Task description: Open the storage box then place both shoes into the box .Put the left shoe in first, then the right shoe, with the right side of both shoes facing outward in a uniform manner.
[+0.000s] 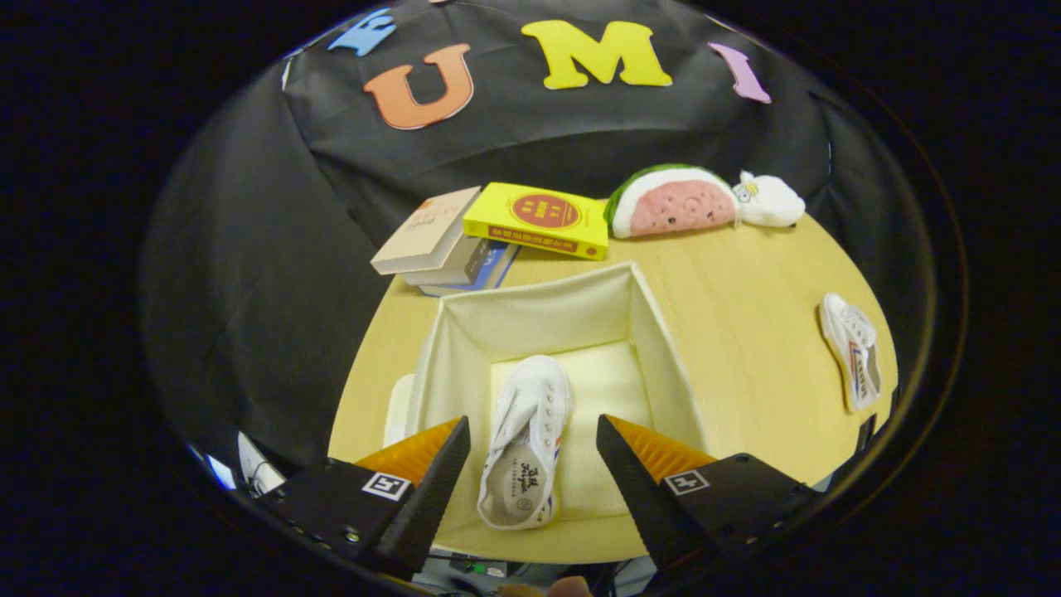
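1. Pale wood table [746, 348] carries the open box [539, 311], lid already off.
2. One shoe [526, 439] lies inside the box, toe pointing away.
3. The second shoe [852, 348] waits well apart, to the right of the box.
4. The gripper [532, 464] is released, fingers wide on both sides of the boxed shoe, not touching it.
5. Likely next: lift clear, then go to the second shoe and grip it at the heel.

The claw [533, 419] had two wedge-shaped fingers [431, 489] with ridged inner faces. Each sat on a dark, blocky mount bearing a small square black-and-white marker, with small screws along the left mount.
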The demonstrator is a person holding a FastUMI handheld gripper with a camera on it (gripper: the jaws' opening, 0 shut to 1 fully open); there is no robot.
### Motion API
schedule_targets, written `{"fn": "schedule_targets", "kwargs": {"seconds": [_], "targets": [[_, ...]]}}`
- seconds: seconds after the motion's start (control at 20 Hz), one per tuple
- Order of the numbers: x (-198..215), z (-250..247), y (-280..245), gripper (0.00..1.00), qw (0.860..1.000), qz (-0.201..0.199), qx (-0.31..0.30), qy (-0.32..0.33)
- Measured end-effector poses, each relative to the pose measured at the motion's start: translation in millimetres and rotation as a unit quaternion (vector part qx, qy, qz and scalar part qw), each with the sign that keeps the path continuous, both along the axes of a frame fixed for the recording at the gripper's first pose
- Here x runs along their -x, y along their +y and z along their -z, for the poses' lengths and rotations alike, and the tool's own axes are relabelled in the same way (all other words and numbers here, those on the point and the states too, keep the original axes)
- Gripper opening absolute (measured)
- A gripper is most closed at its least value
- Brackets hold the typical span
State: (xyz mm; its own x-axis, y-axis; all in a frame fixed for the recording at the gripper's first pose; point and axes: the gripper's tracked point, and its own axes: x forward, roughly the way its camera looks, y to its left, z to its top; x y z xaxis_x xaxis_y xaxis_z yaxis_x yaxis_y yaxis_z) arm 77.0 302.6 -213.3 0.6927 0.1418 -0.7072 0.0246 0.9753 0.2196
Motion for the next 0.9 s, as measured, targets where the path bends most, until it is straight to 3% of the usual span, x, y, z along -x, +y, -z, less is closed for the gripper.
{"fn": "schedule_targets", "kwargs": {"seconds": [0.25,0.45,0.9], "targets": [[21,-63,-47,0.95,0.994,-0.026,0.043,-0.093],[48,-89,-121,0.96,0.986,-0.023,0.082,-0.141],[98,-64,-342,0.96,0.986,0.076,0.087,-0.121]]}}
